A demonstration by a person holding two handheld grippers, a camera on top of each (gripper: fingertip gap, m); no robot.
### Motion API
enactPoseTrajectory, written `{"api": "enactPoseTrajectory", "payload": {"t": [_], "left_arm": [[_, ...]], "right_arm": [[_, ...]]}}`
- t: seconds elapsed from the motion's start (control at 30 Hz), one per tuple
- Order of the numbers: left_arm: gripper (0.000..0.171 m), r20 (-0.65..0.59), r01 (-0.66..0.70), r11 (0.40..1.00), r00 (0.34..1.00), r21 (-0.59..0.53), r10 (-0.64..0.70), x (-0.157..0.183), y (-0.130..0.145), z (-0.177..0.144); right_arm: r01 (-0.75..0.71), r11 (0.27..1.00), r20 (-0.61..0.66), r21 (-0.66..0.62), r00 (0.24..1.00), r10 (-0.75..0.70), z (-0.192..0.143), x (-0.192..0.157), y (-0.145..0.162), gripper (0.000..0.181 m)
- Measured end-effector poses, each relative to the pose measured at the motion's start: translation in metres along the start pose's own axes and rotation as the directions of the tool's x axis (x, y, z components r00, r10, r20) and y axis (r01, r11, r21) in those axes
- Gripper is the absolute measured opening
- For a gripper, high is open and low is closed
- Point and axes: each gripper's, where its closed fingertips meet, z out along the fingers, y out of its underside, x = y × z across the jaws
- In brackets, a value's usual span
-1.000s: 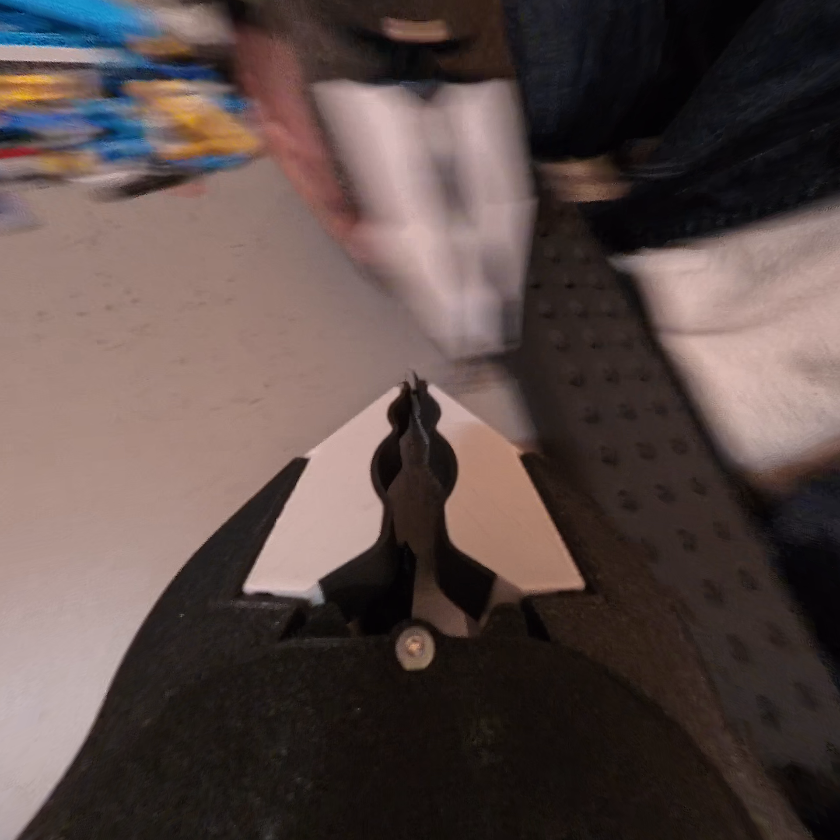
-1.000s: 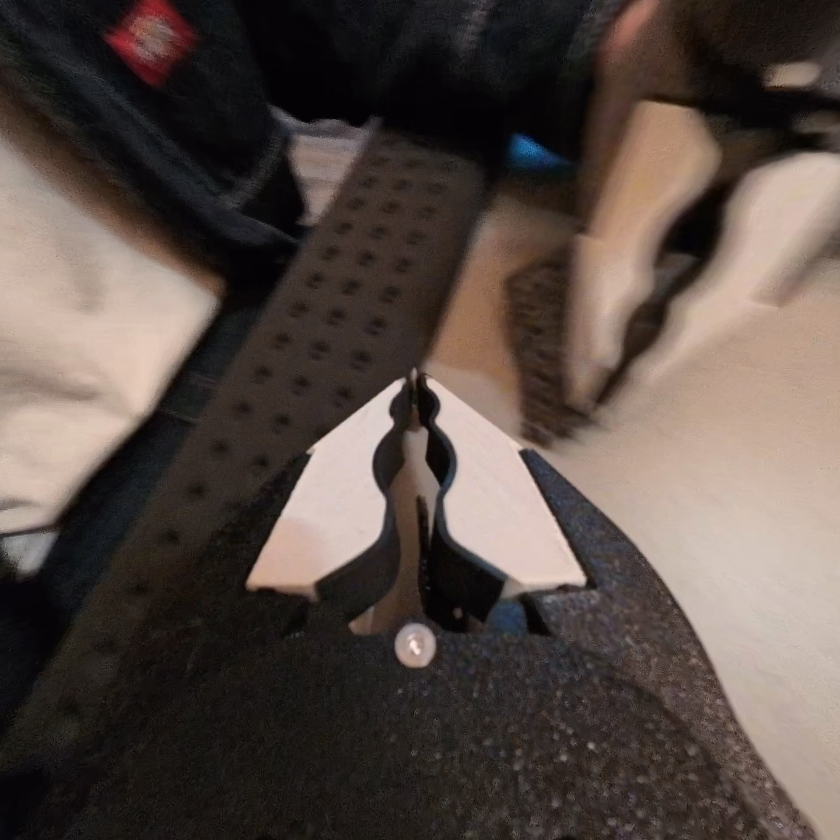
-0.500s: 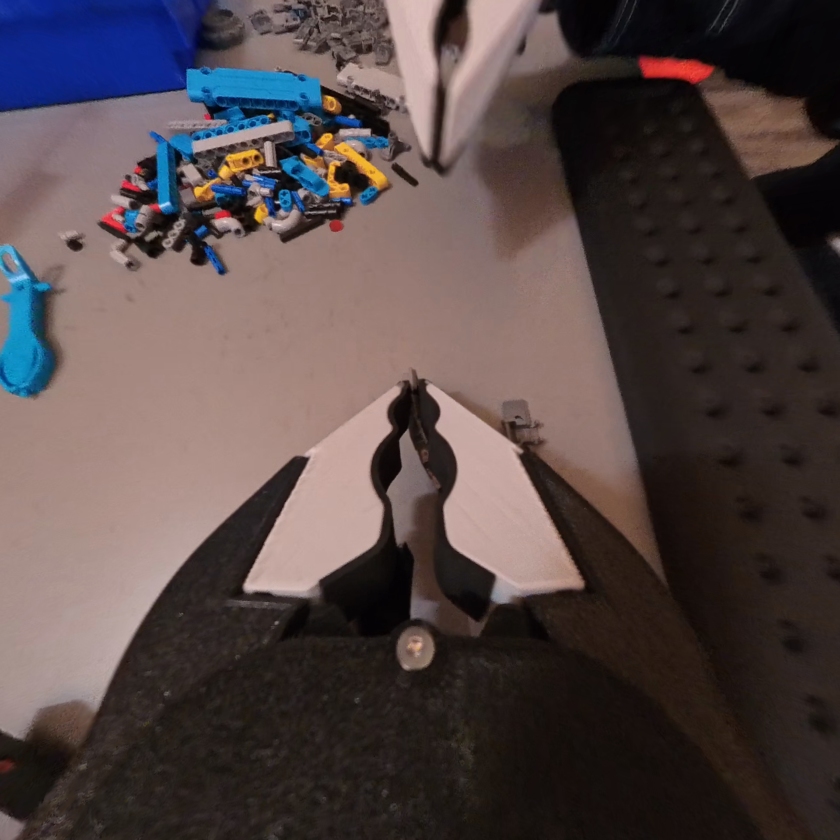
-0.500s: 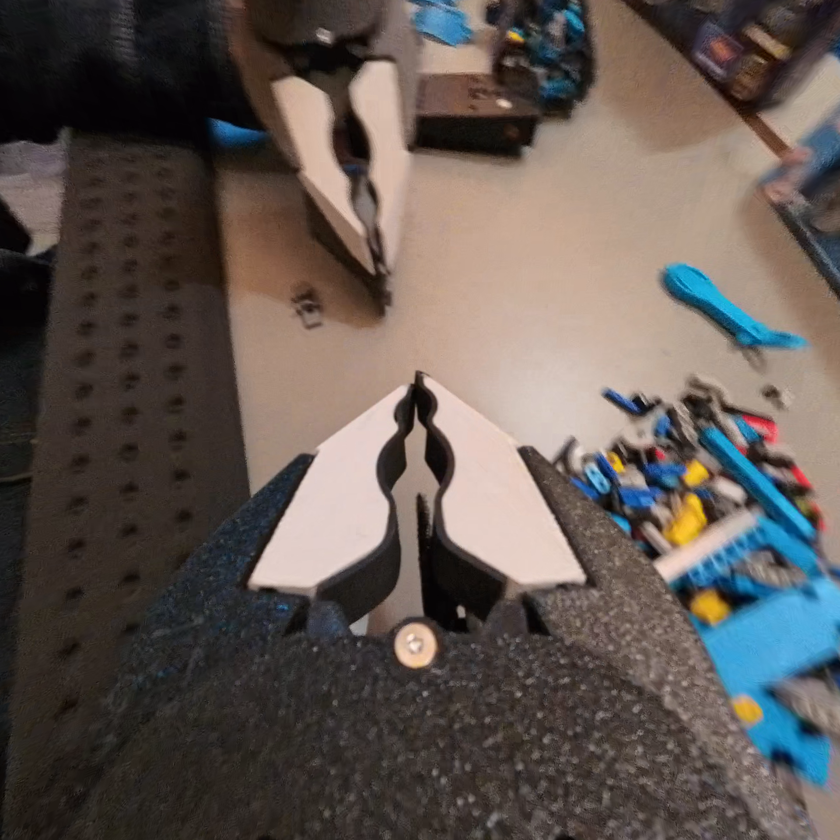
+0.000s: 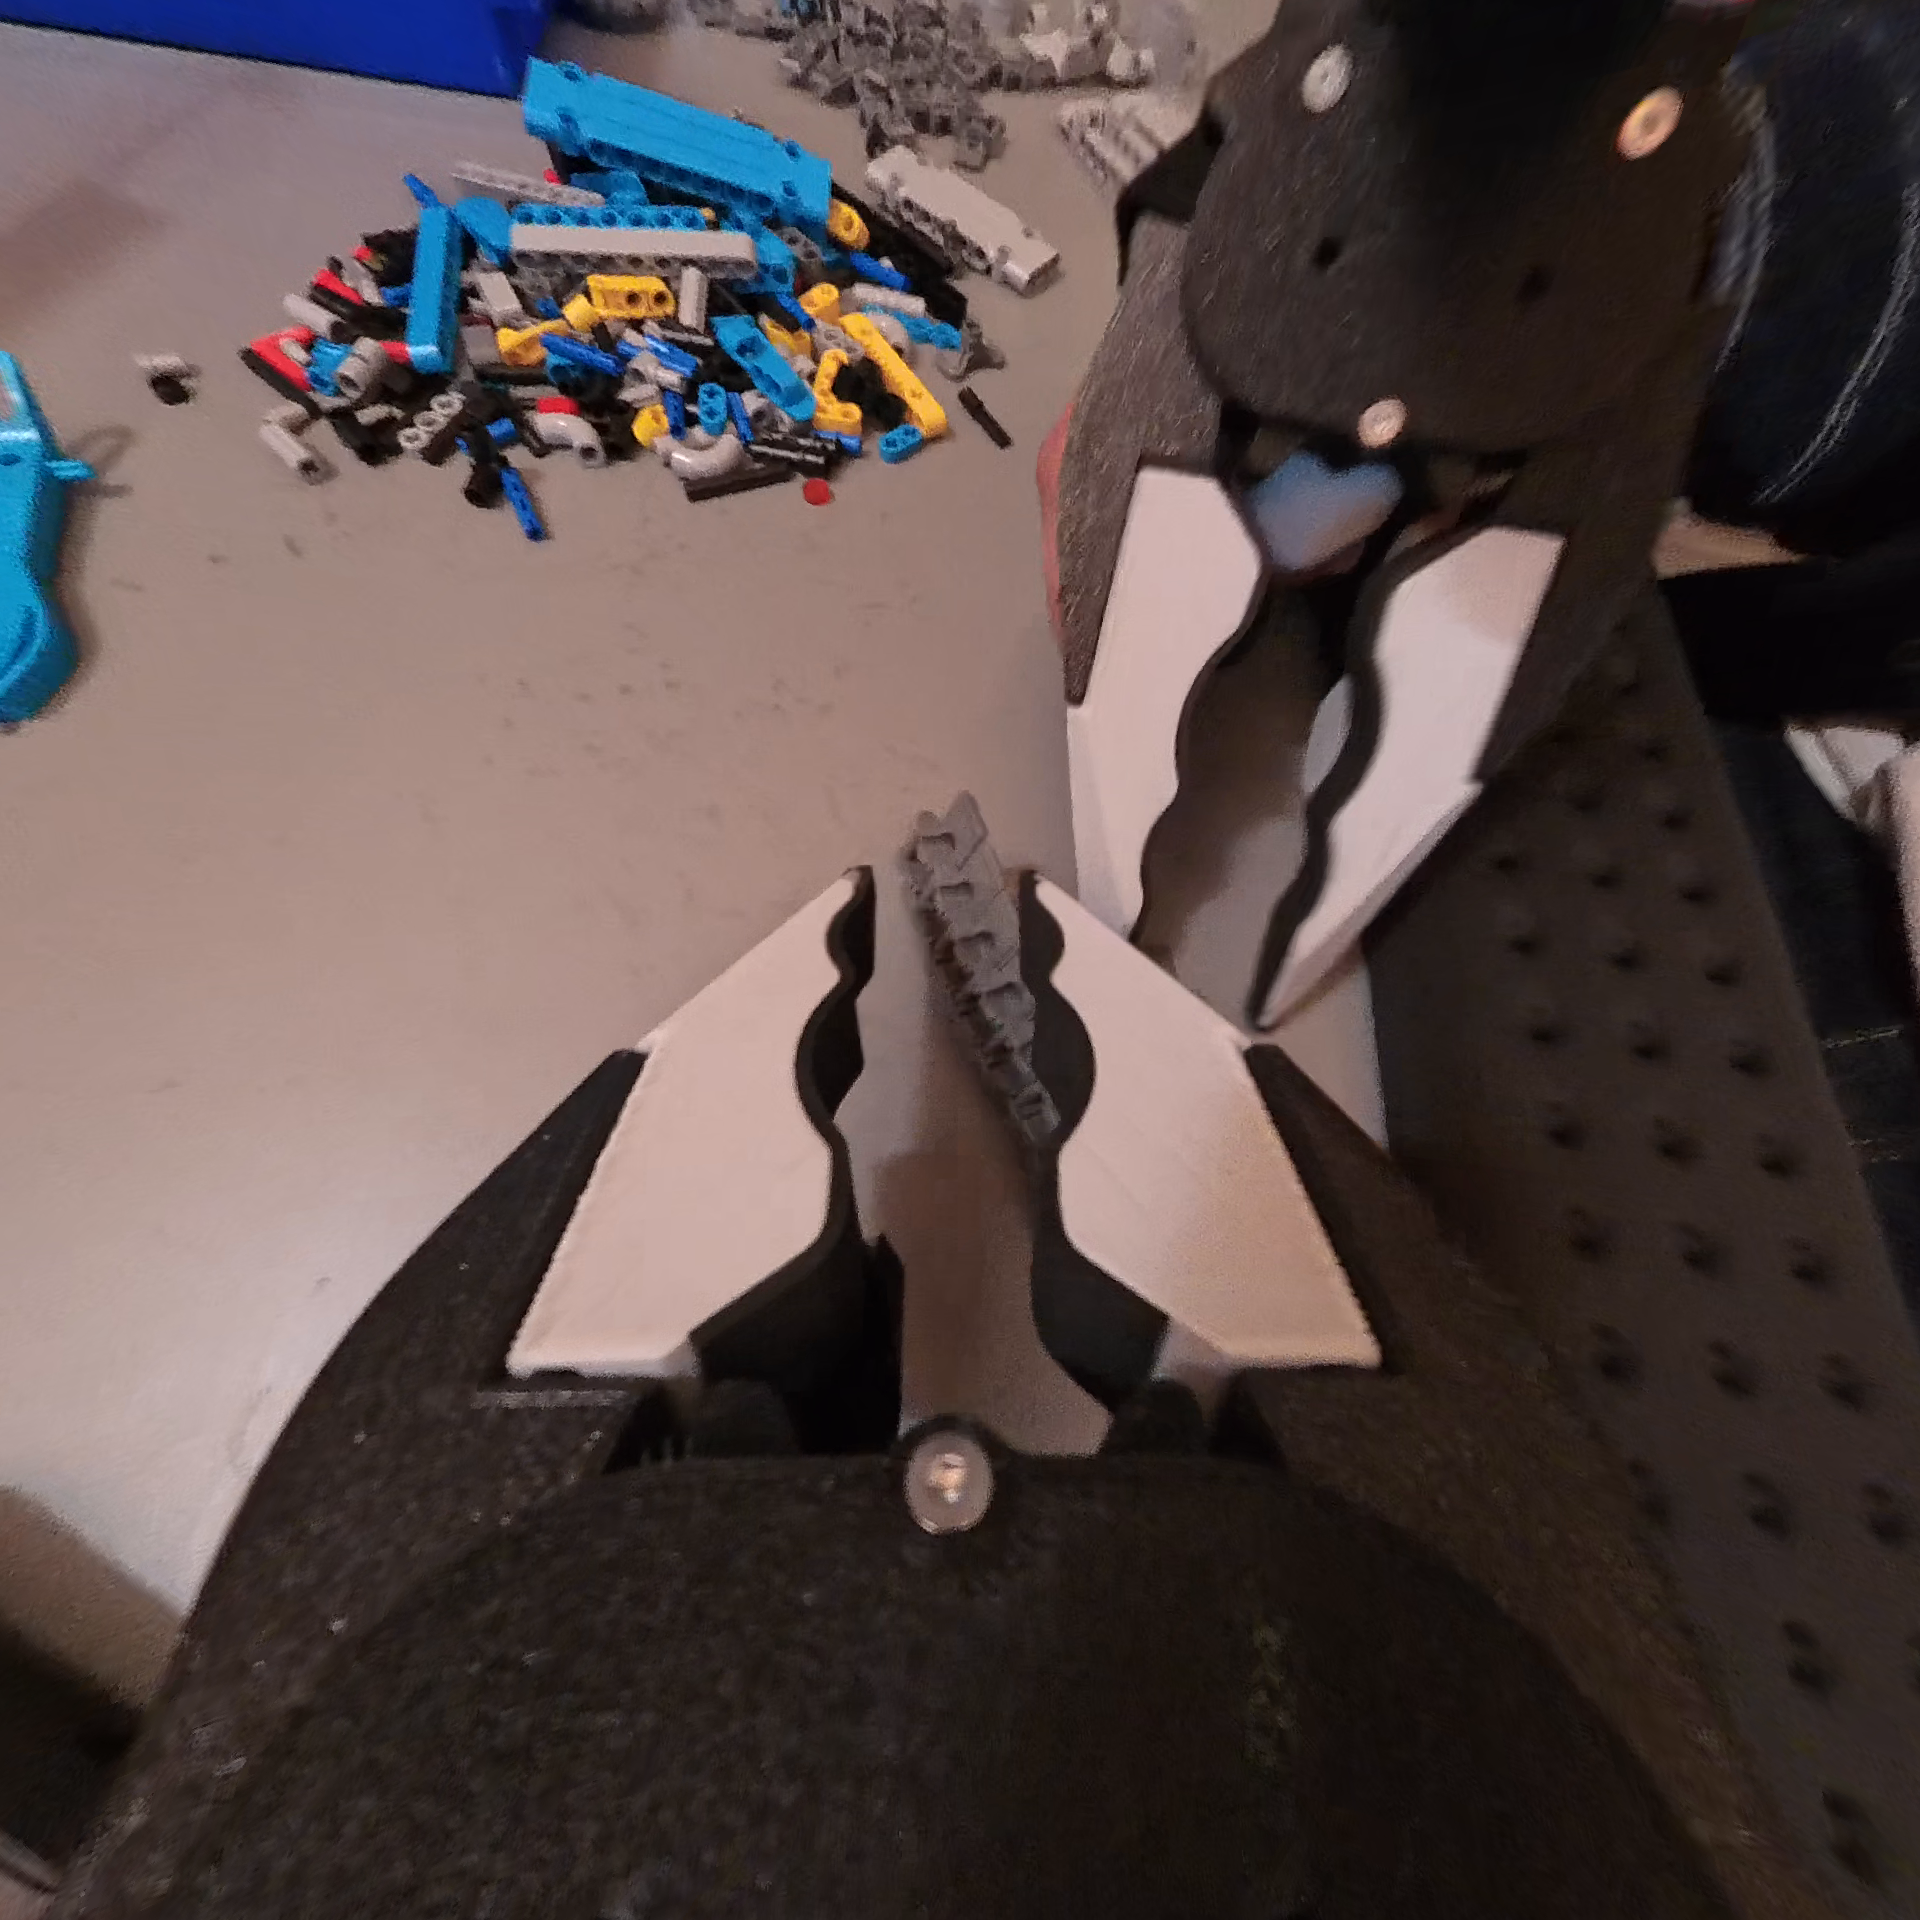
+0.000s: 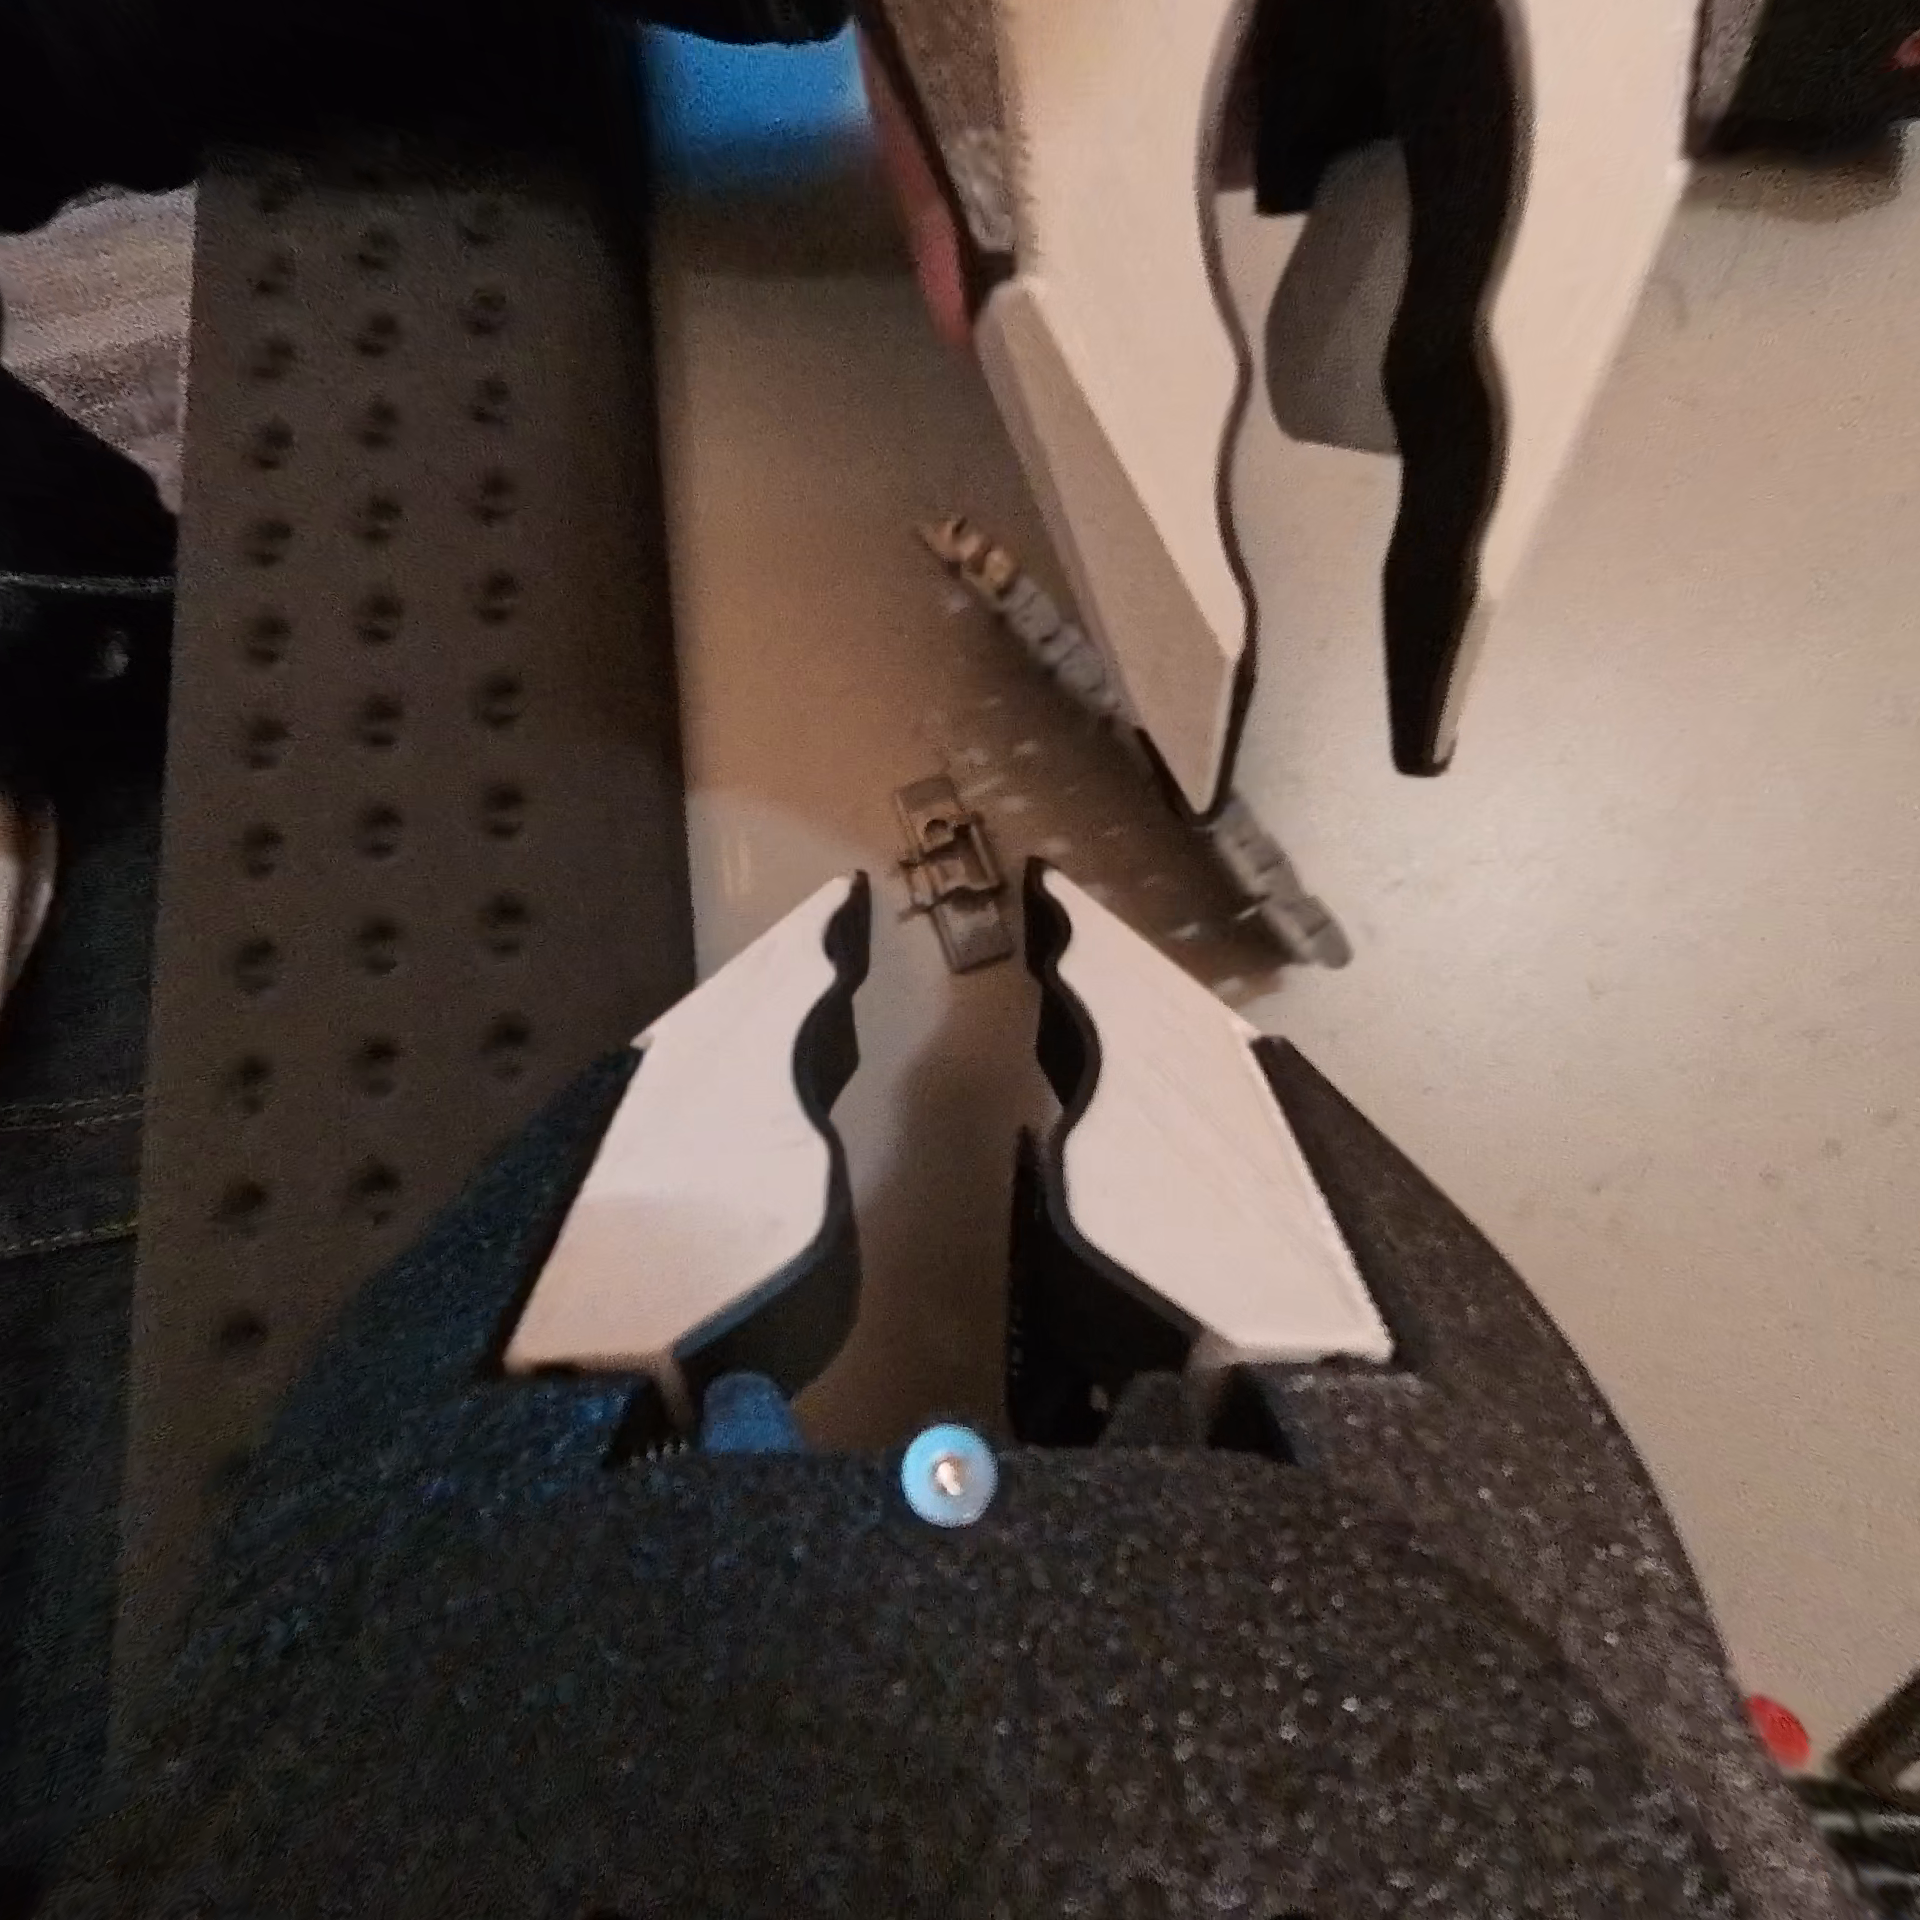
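My left gripper [image 5: 948, 878] is open low over the grey table [image 5: 416, 831]. A long grey toothed piece [image 5: 977, 966] stands between its jaws, leaning against the right finger; I cannot tell whether it rests on the table. The piece also shows in the right wrist view [image 6: 1049, 634], along one finger of the left gripper [image 6: 1311, 790]. My right gripper [image 6: 948, 878] is open, with a small grey clip piece [image 6: 951, 894] on the table just past its fingertips. In the left wrist view the right gripper [image 5: 1205, 971] points down close beside the left one.
A black perforated strip [image 5: 1610, 1143] runs along the table edge, also in the right wrist view [image 6: 395, 727]. A pile of blue, yellow, black and grey bricks [image 5: 623, 322] lies at the far left, small grey parts [image 5: 935, 62] behind it. A blue part [image 5: 31, 582] lies at the left edge. My right fingertips sit around 6 cm from my left ones.
Both grippers were shut and are now open. They have drawn close together near the black strip. The grey toothed piece now sits loose between the left jaws.
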Motion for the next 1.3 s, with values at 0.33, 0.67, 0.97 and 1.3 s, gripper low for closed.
{"api": "enactPoseTrajectory", "payload": {"t": [0.33,0.67,0.97,1.3], "left_arm": [[0.030,-0.052,0.015,0.997,0.998,-0.071,-0.019,0.012,0.012,-0.001],[0.052,0.226,0.138,0.976,0.969,-0.169,-0.098,0.020,0.040,-0.010],[0.021,0.240,0.057,0.977,0.971,-0.206,-0.006,0.026,0.050,-0.007],[0.017,0.356,-0.223,0.915,0.869,-0.337,0.343,0.026,0.048,-0.012]], "right_arm": [[-0.048,0.999,-0.370,-0.020,0.928,0.037,-0.110,0.051,0.043,0.016],[-0.544,0.833,-0.798,0.103,0.455,0.395,-0.295,0.175,0.239,0.017],[-0.354,0.867,-0.509,0.351,0.705,0.494,-0.228,0.141,0.087,0.032],[-0.373,0.926,0.264,0.061,0.901,0.345,-0.015,0.046,-0.008,0.047]]}}
